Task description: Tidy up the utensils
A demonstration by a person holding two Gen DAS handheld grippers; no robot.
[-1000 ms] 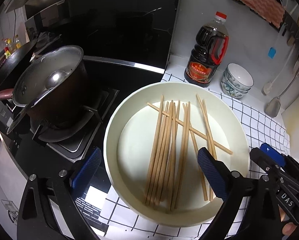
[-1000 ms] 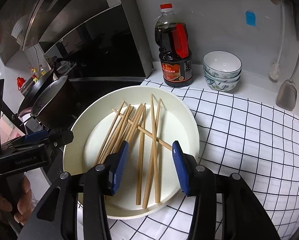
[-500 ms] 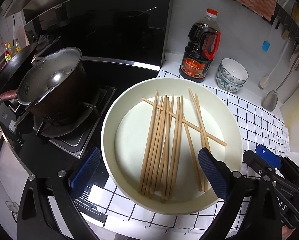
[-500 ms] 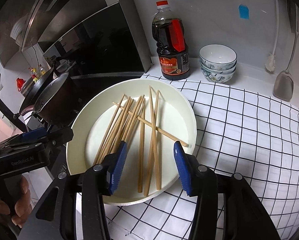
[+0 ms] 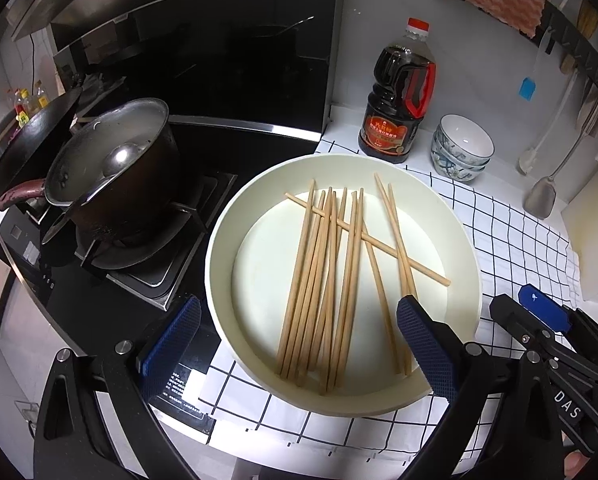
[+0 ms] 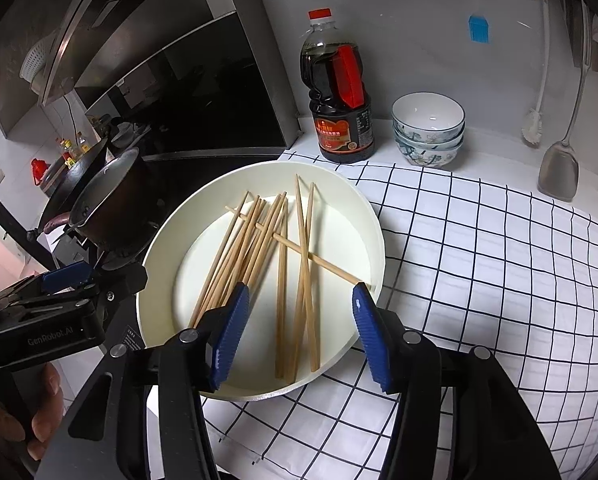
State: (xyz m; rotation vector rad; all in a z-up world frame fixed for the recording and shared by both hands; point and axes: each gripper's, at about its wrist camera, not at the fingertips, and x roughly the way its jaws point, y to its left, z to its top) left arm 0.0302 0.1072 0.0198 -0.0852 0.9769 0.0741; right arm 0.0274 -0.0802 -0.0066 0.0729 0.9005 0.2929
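Note:
Several wooden chopsticks (image 5: pixel 331 276) (image 6: pixel 259 256) lie loose in a round white tray (image 5: pixel 219 240) (image 6: pixel 373 224) on the checked cloth. One stick lies crosswise over the rest. My left gripper (image 5: pixel 295 340) is open wide above the tray's near rim, with nothing between its fingers. My right gripper (image 6: pixel 299 320) hovers over the tray's near right part with its jaws opening; chopstick ends show in the gap below, but the pads touch none. The left gripper (image 6: pixel 79 276) also shows at the left of the right wrist view, a hand around its handle.
A dark pot (image 5: pixel 115 176) with a ladle stands on the stove left of the tray, a wok (image 5: pixel 27 144) behind it. A soy sauce bottle (image 5: pixel 395 96) and stacked bowls (image 5: pixel 461 148) stand at the back. A spatula (image 6: pixel 559 168) and brush hang at right.
The right gripper's jaws have spread wider. The left gripper has drawn back and up a little, so the tray sits further into its view.

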